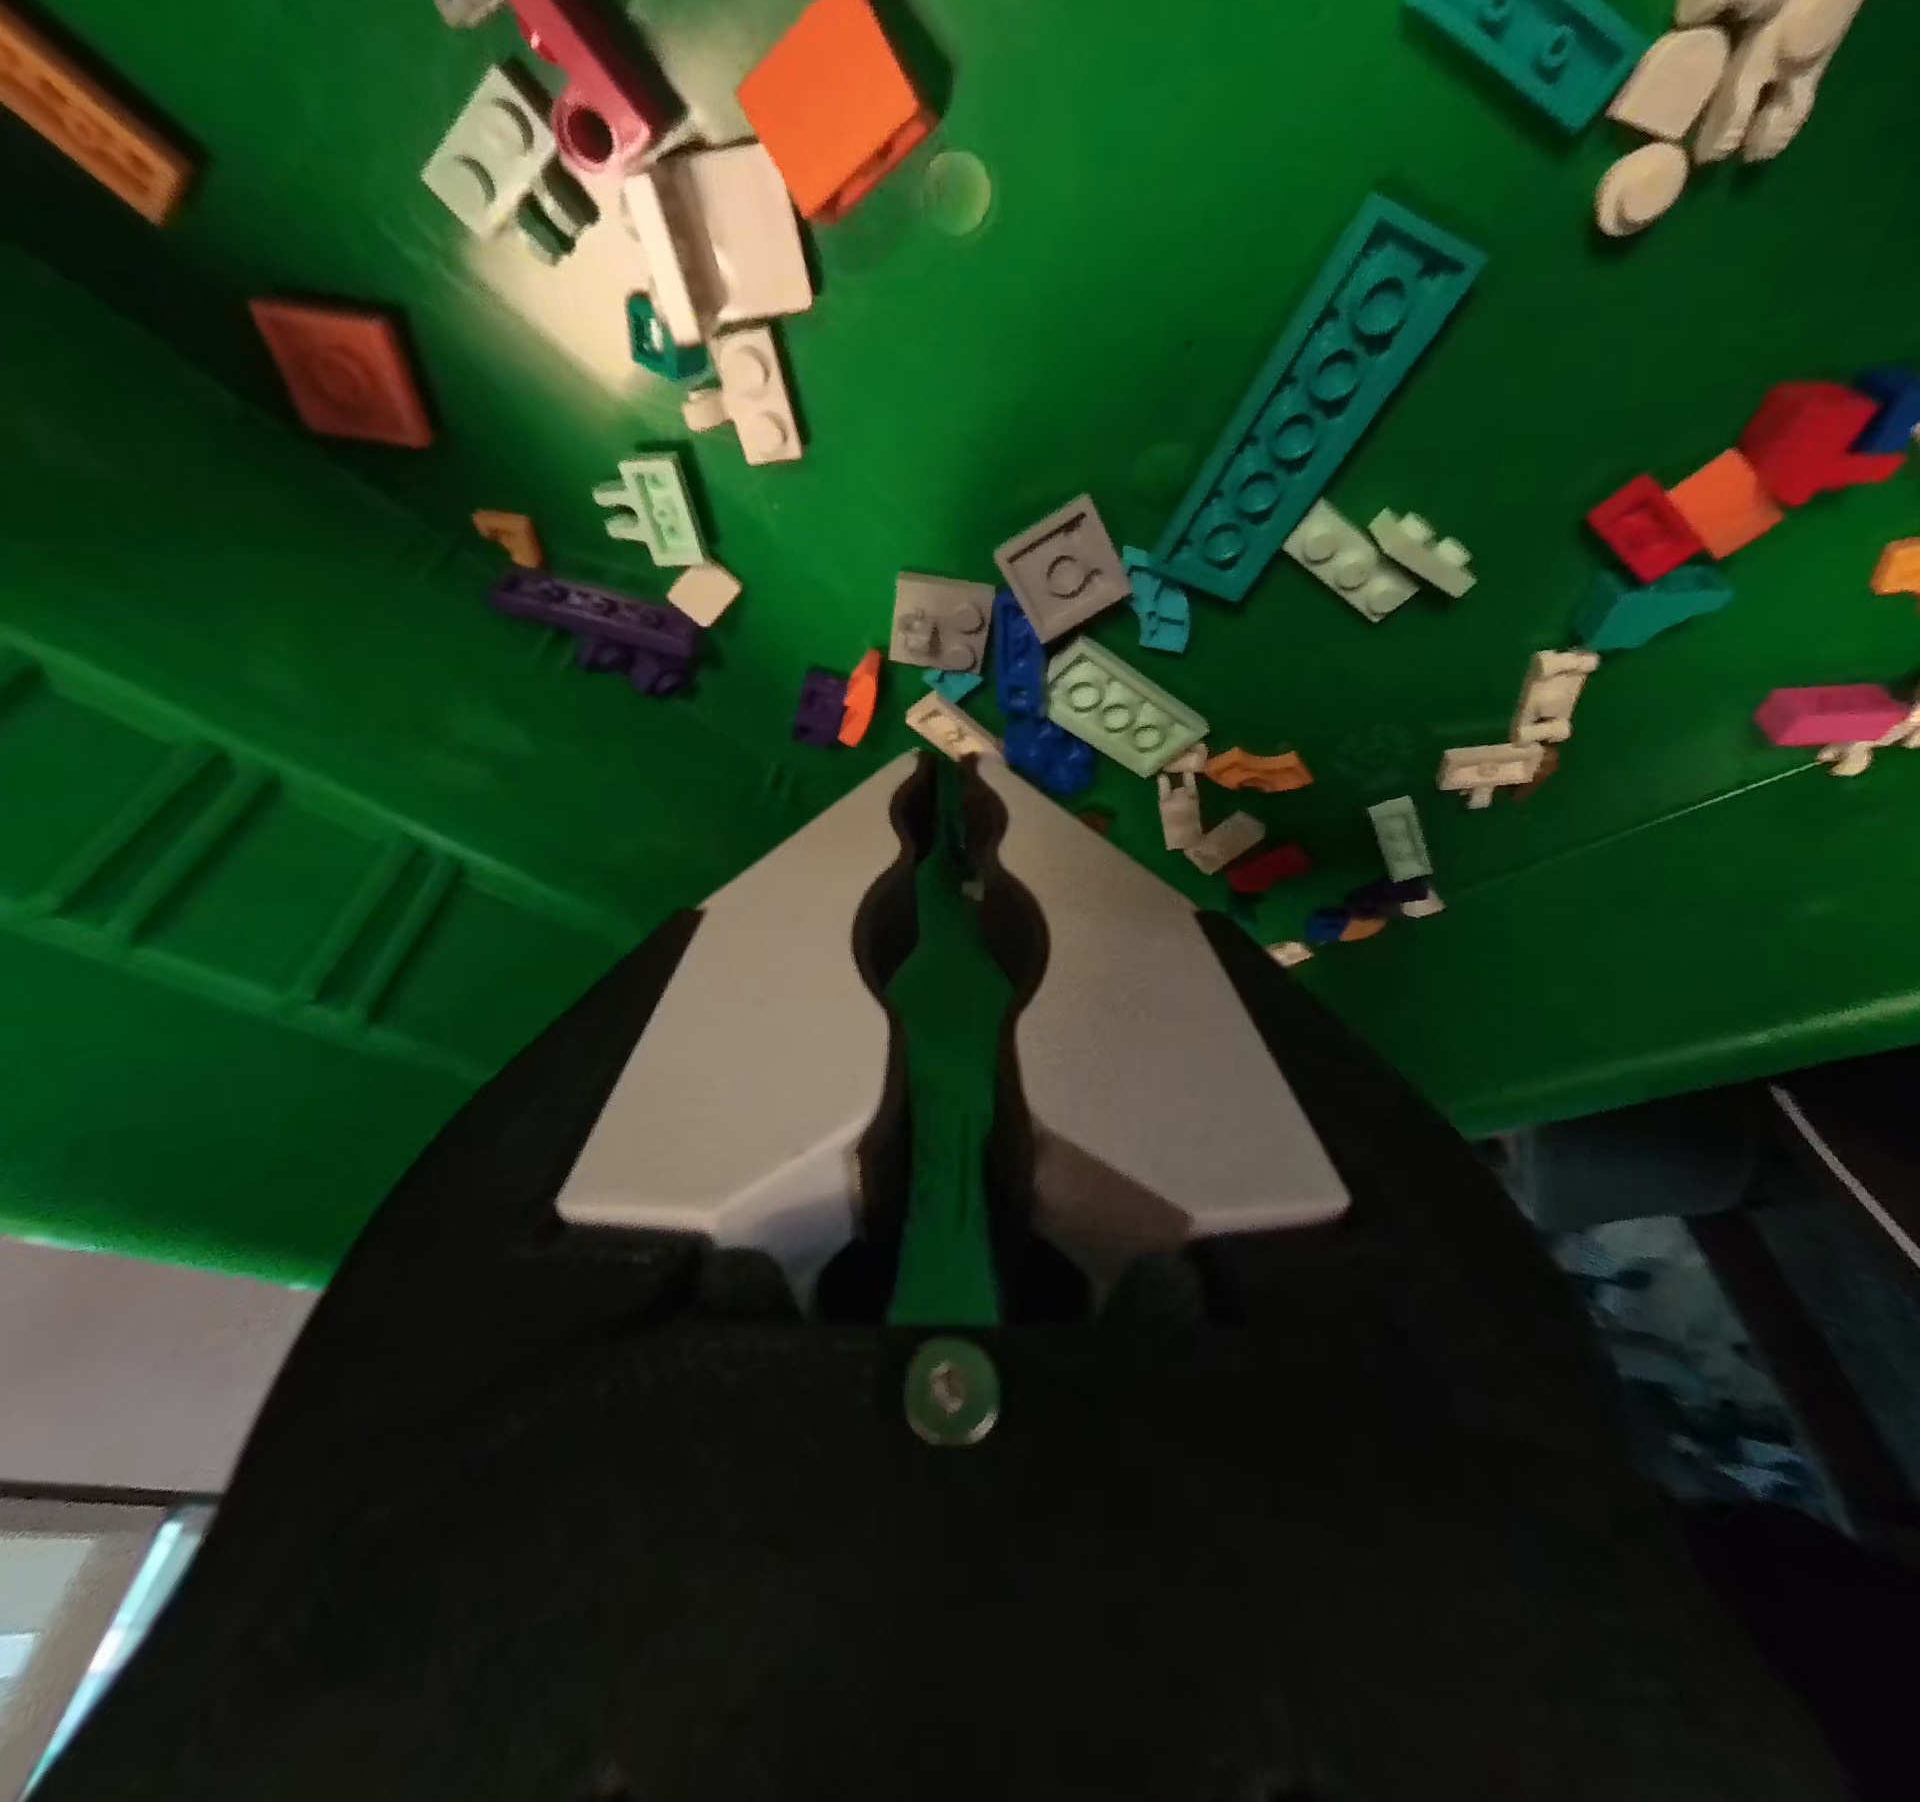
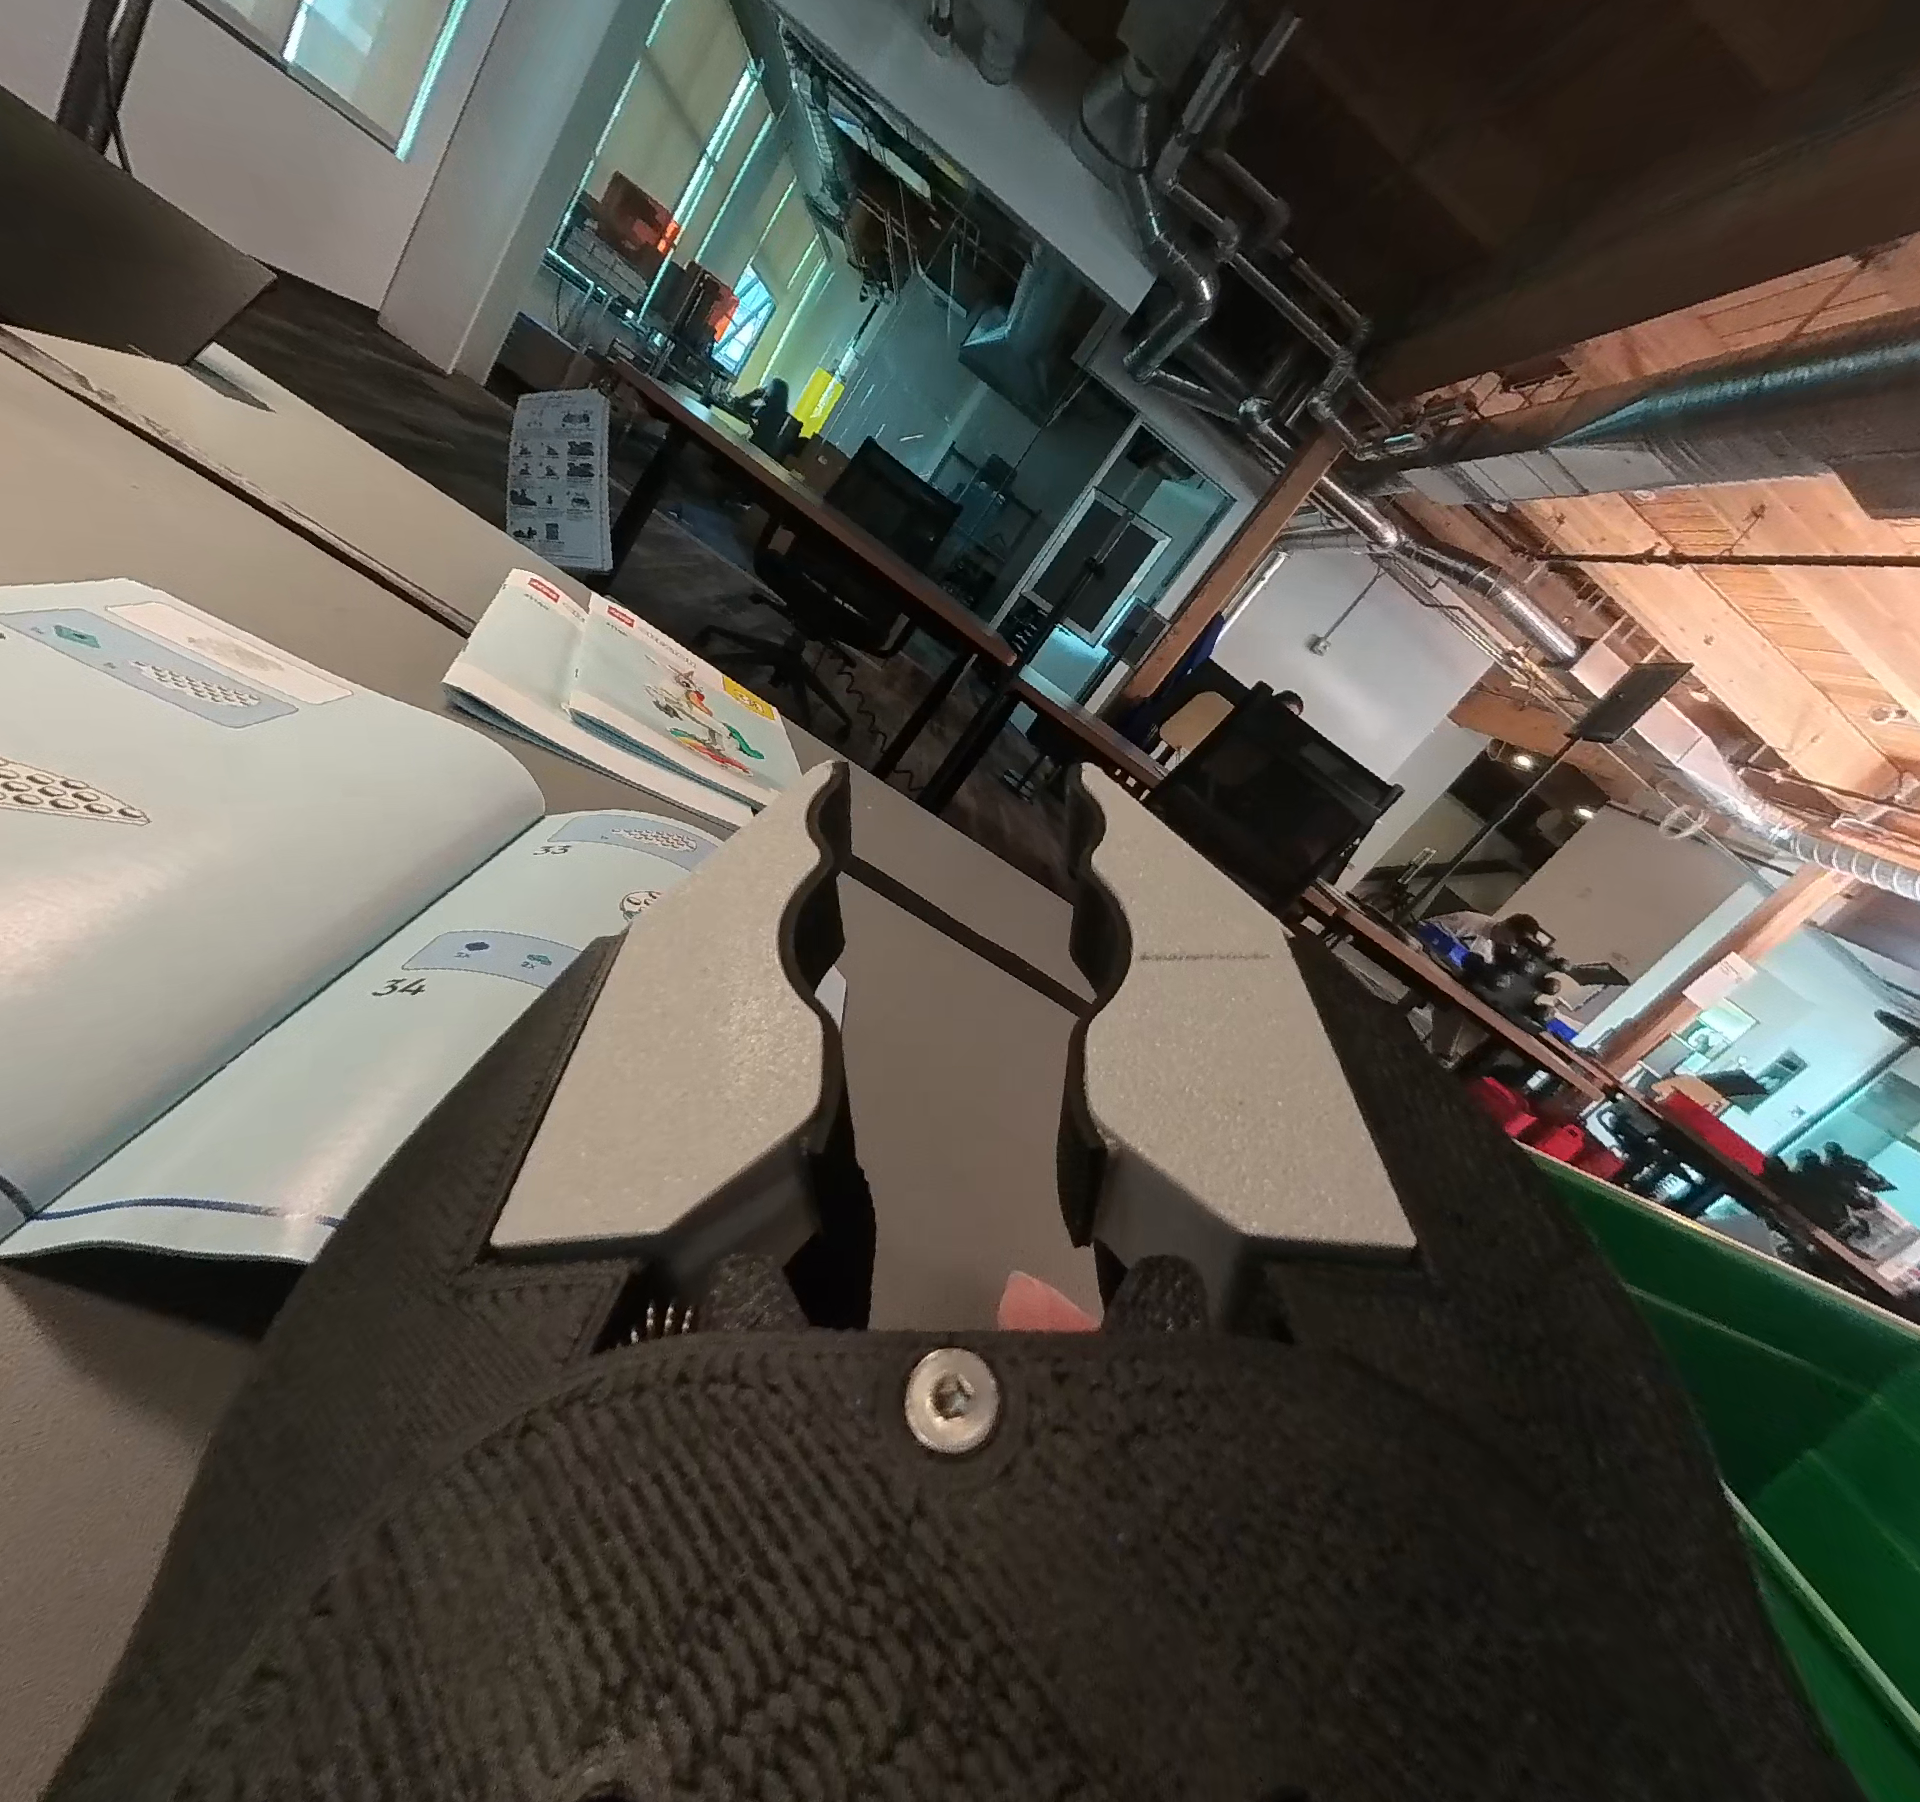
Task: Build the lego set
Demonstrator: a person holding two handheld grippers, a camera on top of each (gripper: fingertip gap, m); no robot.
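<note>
In the left wrist view, many loose lego pieces lie in a green tray (image 1: 312, 817): a long teal plate (image 1: 1320, 402), an orange tile (image 1: 831, 105), a mint 2x3 plate (image 1: 1122, 708), grey square plates (image 1: 1060, 568), blue pieces (image 1: 1039, 713) and a purple piece (image 1: 603, 614). My left gripper (image 1: 948, 765) hangs low over the tray with its jaws almost together, tips right by a small tan piece (image 1: 940, 726). I cannot tell if anything is pinched. My right gripper (image 2: 961, 796) is open and empty, low over the grey table (image 2: 156, 464), beside an open instruction booklet (image 2: 260, 817).
White lego parts (image 1: 1745, 17) and a red-orange-blue cluster (image 1: 1756, 474) lie at the tray's right. The tray's wall (image 1: 260, 973) rises at the left. In the right wrist view, two closed booklets (image 2: 644, 692) lie farther off and the green tray's edge (image 2: 1766, 1357) is at the right. Tip to tip, the grippers are about 70 cm apart. My left tips are roughly 6 cm from the purple piece (image 1: 603, 614). My left gripper's tips are some 8 cm from the long teal plate (image 1: 1320, 402). From the left gripper's tips to the orange tile (image 1: 831, 105) is close to 9 cm.
</note>
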